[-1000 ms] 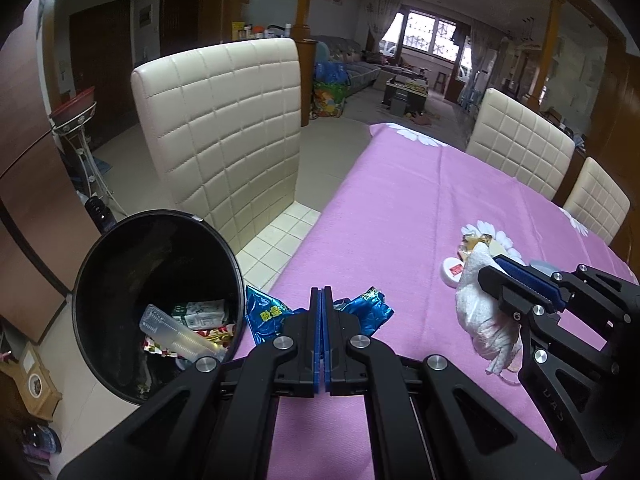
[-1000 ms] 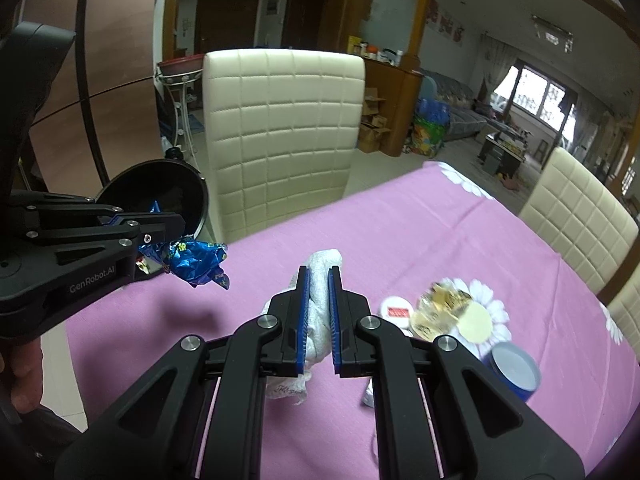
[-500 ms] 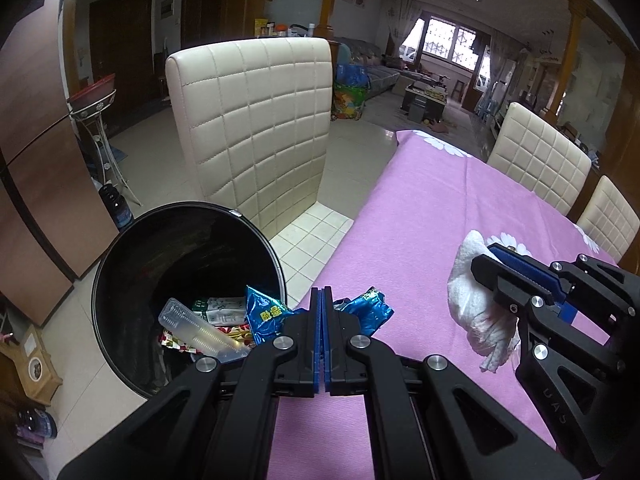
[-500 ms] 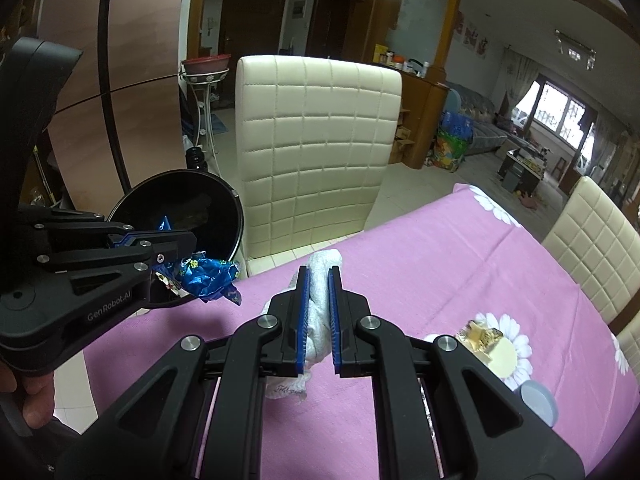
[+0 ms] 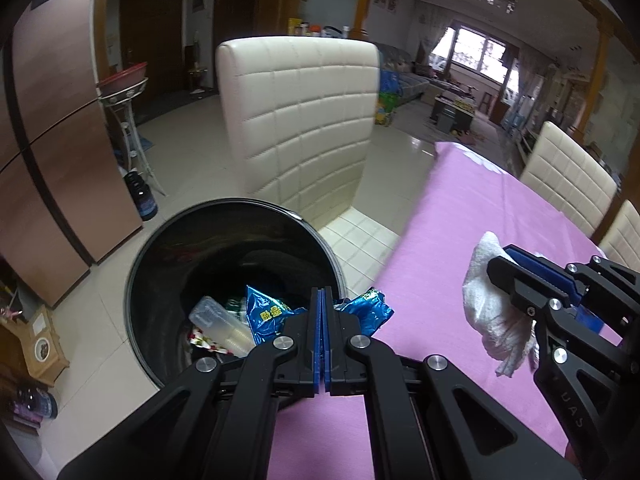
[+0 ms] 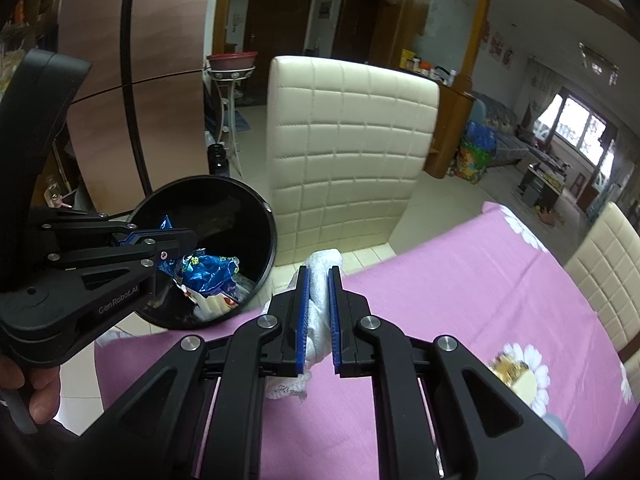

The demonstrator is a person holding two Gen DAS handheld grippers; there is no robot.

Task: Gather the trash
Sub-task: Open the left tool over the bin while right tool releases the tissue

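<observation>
- Left gripper (image 5: pixel 322 300) has its blue pads pressed together on a crumpled blue wrapper (image 5: pixel 272 314), which sticks out on both sides of the fingers.
- From the right wrist view, the same left gripper (image 6: pixel 182 246) hangs over the mouth of the black trash bin (image 6: pixel 260 216), and the blue wrapper (image 6: pixel 210 270) is above the bin opening.
- Inside the trash bin (image 5: pixel 160 248) lie a clear plastic container (image 5: pixel 220 324) and some printed packets; their labels are too blurred to read.
- Right gripper (image 6: pixel 318 280) is clamped with a narrow gap on a white crumpled tissue (image 6: pixel 318 292), which fills the space between the pads.
- In the left wrist view the right gripper (image 5: pixel 506 264) holds the white tissue (image 5: pixel 492 312) above the pink tablecloth (image 5: pixel 460 216), near the table edge.
- On the pink tablecloth (image 6: pixel 460 280), well apart from both grippers, rests something gold-coloured (image 6: pixel 512 370), perhaps a foil wrapper.
- Between bin and table stands a cream padded chair (image 5: pixel 300 120).
</observation>
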